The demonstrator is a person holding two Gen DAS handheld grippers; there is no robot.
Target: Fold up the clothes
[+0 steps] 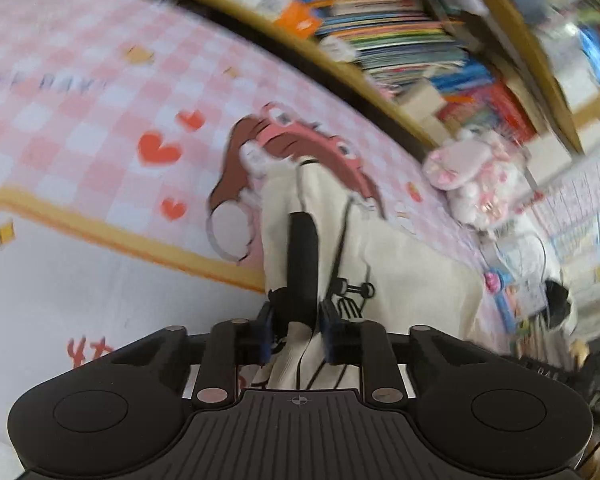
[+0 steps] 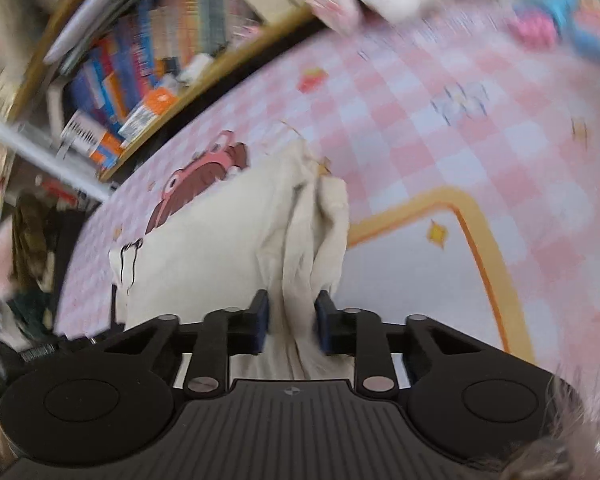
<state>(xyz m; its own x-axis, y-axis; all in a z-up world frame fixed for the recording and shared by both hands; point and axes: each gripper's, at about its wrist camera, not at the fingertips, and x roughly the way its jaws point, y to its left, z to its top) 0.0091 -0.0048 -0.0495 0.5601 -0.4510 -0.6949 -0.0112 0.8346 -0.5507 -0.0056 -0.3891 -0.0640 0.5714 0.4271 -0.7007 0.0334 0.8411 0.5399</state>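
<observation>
Both ends of the cream garment (image 1: 400, 264) are pinched, one bunch clenched in the left gripper (image 1: 296, 336) and one in the right gripper (image 2: 290, 326), its long axis stretching forward from each over the pink checked tabletop (image 2: 440, 128), bookshelf (image 1: 400, 32) beyond.

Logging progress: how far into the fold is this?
Early to mid. Done: both tongs have a grip, left tongs and right tongs each shut on bunched cream garment. In hand: cloth hangs lifted over the pink checked mat, frames blurred. Left: no flat folded shape is visible yet.
</observation>
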